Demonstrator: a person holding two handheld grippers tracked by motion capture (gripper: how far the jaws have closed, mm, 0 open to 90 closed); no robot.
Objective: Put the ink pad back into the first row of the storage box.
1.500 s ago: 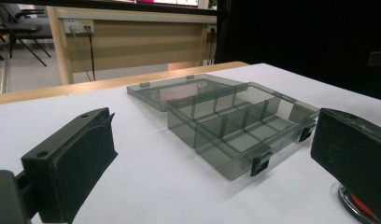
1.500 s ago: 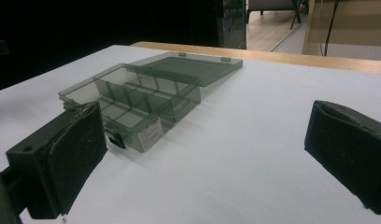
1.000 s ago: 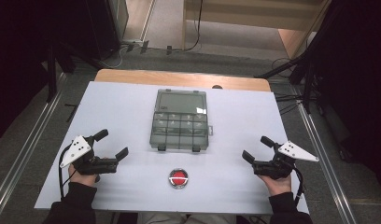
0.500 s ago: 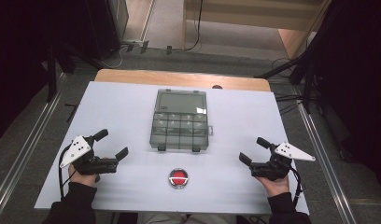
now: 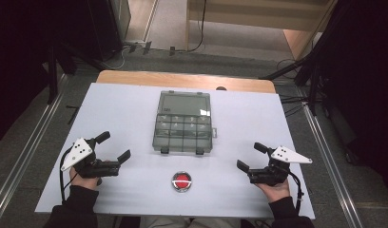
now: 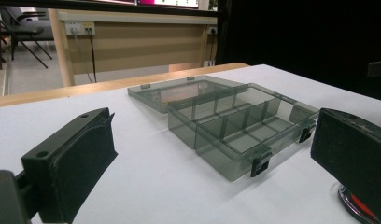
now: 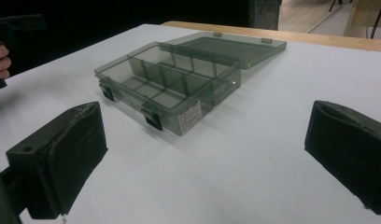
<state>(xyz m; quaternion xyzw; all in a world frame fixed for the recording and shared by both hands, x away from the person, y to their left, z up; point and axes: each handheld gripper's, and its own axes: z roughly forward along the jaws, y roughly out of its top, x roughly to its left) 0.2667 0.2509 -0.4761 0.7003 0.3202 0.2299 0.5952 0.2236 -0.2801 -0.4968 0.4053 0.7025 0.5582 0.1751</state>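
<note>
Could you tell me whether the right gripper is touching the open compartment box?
Apart. The high view shows bare white table between the right gripper and the compartment box.

A white table (image 5: 125,114) carries an open smoky compartment box (image 5: 184,124) and a red button (image 5: 181,181)

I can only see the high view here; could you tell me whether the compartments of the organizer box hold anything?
Observer: The left gripper view shows the compartment box empty, its lid lying flat open behind it.
Operator: Is there any marking on the box?
Observer: The right gripper view shows a small white label on one side wall.
Operator: Are the right gripper's jaws holding anything?
Observer: No, the right gripper stands wide open with bare table between its jaws.
</note>
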